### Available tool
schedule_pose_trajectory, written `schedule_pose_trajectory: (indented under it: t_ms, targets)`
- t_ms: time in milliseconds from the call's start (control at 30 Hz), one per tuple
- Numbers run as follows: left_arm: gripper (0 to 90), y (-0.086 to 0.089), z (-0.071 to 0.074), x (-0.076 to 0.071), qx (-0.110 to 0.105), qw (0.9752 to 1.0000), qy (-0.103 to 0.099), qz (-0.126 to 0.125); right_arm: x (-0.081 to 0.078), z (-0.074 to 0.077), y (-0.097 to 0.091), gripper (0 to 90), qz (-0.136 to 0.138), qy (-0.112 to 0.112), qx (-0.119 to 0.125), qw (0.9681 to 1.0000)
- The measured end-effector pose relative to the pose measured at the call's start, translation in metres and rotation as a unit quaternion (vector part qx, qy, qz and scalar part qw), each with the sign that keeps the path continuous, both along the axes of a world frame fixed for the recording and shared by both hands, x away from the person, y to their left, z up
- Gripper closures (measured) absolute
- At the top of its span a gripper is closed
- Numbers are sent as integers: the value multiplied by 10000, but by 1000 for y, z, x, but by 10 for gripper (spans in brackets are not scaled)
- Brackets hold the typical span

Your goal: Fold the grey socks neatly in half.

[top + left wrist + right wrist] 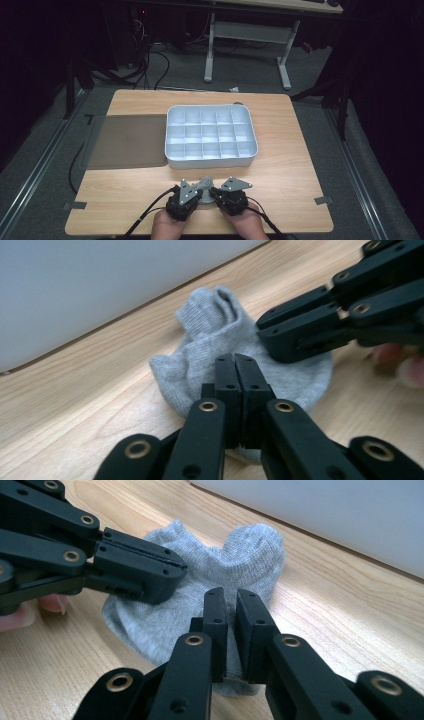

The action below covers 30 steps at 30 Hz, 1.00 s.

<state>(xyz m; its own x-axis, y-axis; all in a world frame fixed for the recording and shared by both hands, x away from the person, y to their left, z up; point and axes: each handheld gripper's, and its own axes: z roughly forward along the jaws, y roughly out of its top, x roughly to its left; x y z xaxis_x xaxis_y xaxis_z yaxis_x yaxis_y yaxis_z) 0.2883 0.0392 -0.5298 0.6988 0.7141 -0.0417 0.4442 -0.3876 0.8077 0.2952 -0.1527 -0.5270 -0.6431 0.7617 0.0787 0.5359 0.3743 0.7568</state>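
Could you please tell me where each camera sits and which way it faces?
High view: above the person's side, facing forward and down on the wooden table; hands and forearms show.
Left gripper view: rides the left gripper, looking along its jaws at the small grey knitted sock.
Right gripper view: rides the right gripper, same sock.
Both gripper views share the sock and the other gripper.

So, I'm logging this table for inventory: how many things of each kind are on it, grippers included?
Grey sock: 1
White divided tray: 1
Dark flat mat: 1
Black grippers: 2, left gripper and right gripper, both at the sock
Total: 5
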Motion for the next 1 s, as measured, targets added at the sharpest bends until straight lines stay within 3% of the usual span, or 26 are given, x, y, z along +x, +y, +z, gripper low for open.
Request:
schedule_pose_trajectory:
  t_ms: [133, 167, 333, 367, 433, 467, 567, 700, 767, 1000]
  targets:
    - [900, 0, -2, -1, 78, 9999, -45, 63, -2, 3, -2, 749, -30, -53, 144, 9999]
    - [900, 1, -2, 0, 60, 10000, -20, 55, -5, 5, -4, 684, -104, -92, 220, 9997]
    - [900, 3, -2, -1, 19, 10000, 20, 51, -6, 7, -12, 614, -273, 57, 439, 9986]
    - [900, 3, -2, -1, 17, 10000, 21, 50, -3, 4, -14, 593, -272, 210, 477, 9983]
    - [900, 3, -2, 0, 13, 10000, 26, 50, -2, 2, -14, 585, -258, 295, 533, 9978]
    - [900, 3, -2, 0, 1, 10000, 32, 52, 1, 0, -13, 563, -217, 476, 659, 9965]
    - [900, 4, -2, 0, -10, 10000, 47, 58, 5, -4, -10, 539, -195, 708, 685, 9949]
    - [900, 4, -2, 0, -37, 10000, 64, 46, 8, -4, -11, 532, -255, 864, 805, 9927]
    - [900, 3, -2, -1, 32, 10000, 9, 45, 10, -6, -12, 563, -306, 958, 1009, 9898]
    - [900, 2, -2, -3, 95, 9999, -53, 31, 8, -7, -10, 687, -222, 920, 908, 9914]
